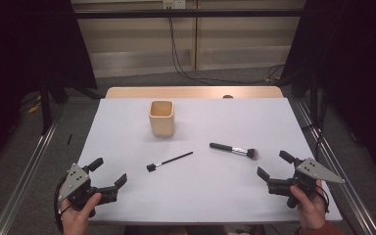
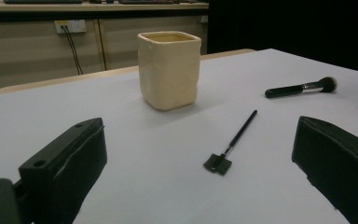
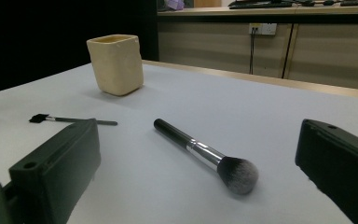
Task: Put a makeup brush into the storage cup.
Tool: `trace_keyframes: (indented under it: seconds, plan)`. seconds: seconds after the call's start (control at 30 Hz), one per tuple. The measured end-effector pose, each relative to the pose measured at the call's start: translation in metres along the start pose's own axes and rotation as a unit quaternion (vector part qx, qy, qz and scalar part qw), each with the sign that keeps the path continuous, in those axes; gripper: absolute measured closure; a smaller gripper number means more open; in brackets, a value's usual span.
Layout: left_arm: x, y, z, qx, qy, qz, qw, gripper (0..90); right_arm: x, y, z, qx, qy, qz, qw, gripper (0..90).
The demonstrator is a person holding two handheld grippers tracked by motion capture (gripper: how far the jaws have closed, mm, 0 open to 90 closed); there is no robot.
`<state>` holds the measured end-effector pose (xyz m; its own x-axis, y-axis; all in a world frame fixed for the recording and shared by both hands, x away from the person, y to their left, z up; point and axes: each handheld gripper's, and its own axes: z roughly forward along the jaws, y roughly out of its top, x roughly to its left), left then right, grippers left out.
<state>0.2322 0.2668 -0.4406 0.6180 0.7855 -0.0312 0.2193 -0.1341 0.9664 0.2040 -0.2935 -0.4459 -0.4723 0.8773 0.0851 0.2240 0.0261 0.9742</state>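
brushes lie loose mid-table, neither held. left to right in the high view: left gripper (image 1: pixel 109 175) at the near left corner of the table (image 1: pixel 127 205), jaws spread wide, nothing between them; cup (image 1: pixel 161 118) upright, left of centre and farther back; thin brush (image 1: pixel 169 161) flat in front of the cup, its square dark head toward the left gripper; powder brush (image 1: pixel 233 150) flat, well apart from the thin one, bristles pointing right; right gripper (image 1: pixel 274 166) at the near right edge, jaws likewise spread and empty.

left gripper view: looks between its jaws at the thin brush (image 2: pixel 233 143), head nearest, handle running away to the right; shows the cup's (image 2: pixel 169 70) dented wall, which the high view flattens; powder brush (image 2: pixel 301 87) far right.

right gripper view: powder brush (image 3: pixel 204 154) lies just ahead between the jaws, showing its silver ferrule and grey-tipped bristles; thin brush (image 3: pixel 72 120) partly behind the left jaw; cup (image 3: pixel 115 64) beyond.
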Motion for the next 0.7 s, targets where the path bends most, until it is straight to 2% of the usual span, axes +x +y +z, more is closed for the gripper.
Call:
trace_keyframes:
  seconds: [0.33, 0.4, 0.43, 0.5, 0.7]
  plan:
    - [-0.004, 0.001, 0.005, 0.009, -0.011, -0.001, 0.9999, 3.1, -0.004, -0.002, 0.001, 0.001, -0.002, 0.004, 1.0, 0.0]
    - [-0.007, 0.002, 0.007, 0.012, -0.017, -0.007, 0.9998, 3.2, -0.003, -0.002, 0.001, 0.002, -0.002, 0.004, 1.0, 0.0]
    - [-0.007, 0.003, 0.008, 0.014, -0.017, -0.006, 0.9997, 3.2, -0.003, -0.002, 0.001, 0.002, -0.001, 0.005, 1.0, 0.0]
    - [-0.009, 0.005, 0.01, 0.016, -0.018, 0.009, 0.9997, 3.2, -0.002, -0.002, 0.002, 0.003, 0.0, 0.005, 1.0, 0.0]
    - [-0.014, 0.009, 0.013, 0.012, -0.027, 0.016, 0.9994, 3.2, 0.002, 0.0, 0.002, 0.004, 0.003, -0.003, 1.0, 0.0]
